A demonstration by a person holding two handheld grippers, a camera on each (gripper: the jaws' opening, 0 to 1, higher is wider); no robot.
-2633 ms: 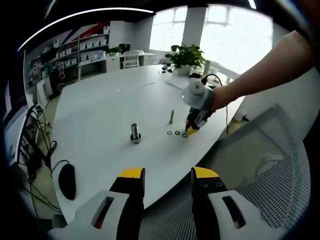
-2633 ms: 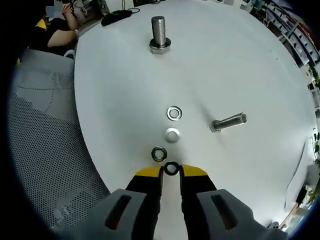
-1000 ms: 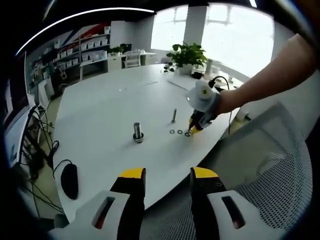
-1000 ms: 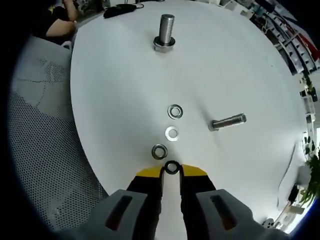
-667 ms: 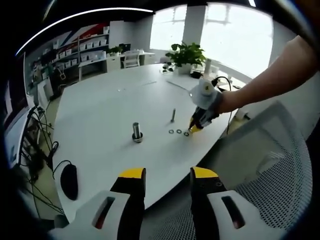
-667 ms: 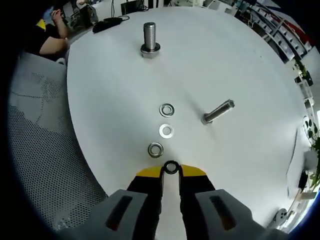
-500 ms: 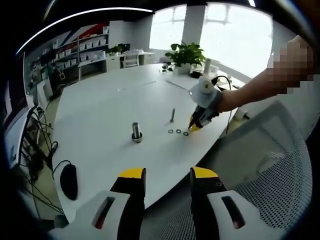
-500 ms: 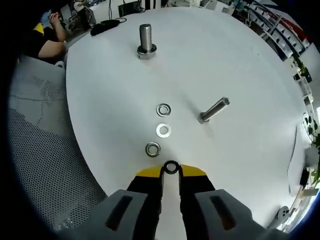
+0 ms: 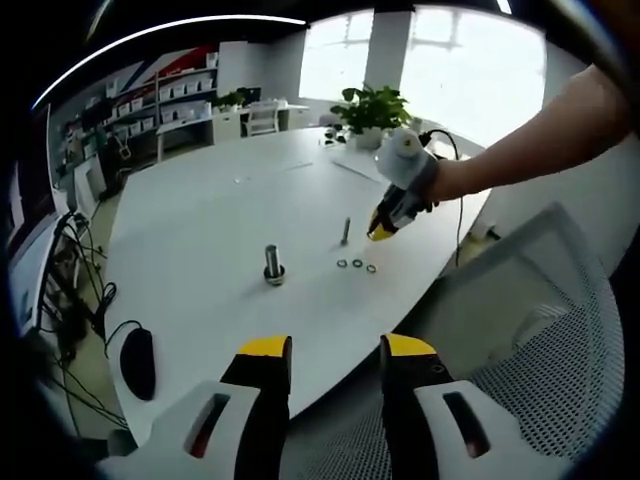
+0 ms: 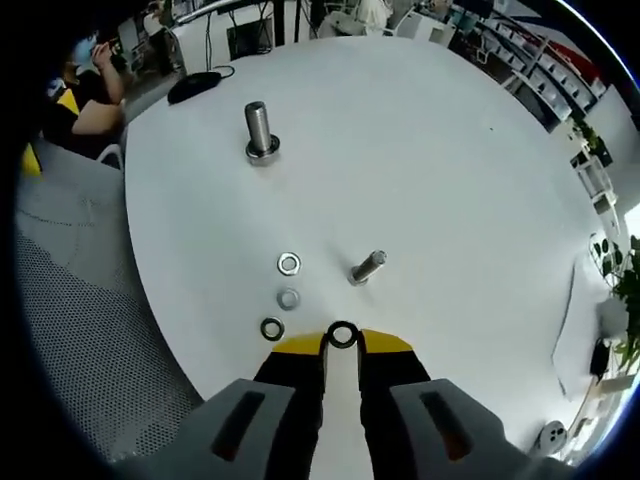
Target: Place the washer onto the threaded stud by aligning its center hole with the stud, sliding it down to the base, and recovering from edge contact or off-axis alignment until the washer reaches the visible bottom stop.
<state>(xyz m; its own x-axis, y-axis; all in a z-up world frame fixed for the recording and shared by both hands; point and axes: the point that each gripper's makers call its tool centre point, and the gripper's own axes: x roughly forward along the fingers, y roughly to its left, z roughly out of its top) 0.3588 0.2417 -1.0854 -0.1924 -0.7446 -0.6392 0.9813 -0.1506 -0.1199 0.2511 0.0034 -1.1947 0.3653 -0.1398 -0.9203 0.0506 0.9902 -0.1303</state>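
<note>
Left gripper view first: the left hand-held gripper [image 9: 327,352] hangs off the near edge of the white desk [image 9: 200,215], its yellow-tipped jaws well apart with nothing between them. Out on the desk an upright threaded stud [image 9: 272,264] stands on its base, a slimmer bolt [image 9: 345,231] stands beyond it, and three spare washers [image 9: 357,265] sit in a short row just beside that bolt. Above the row, in the air, is the right hand-held gripper [image 9: 381,231], carried by a person's hand [image 9: 432,190], tip pointing down at the desk. A computer mouse [image 9: 135,361] lies near the left edge, a mesh chair [image 9: 530,340] sits to the right, and a potted plant [image 9: 372,110] stands at the far end.

Over to the right gripper view: the right hand-held gripper's jaws are pinched together on a dark washer [image 10: 343,334], held edge-on right at the tips, clear of the desk. Below, the three spare washers run in a line, the bolt just beside them, and the threaded stud stands well apart, further up the desk.
</note>
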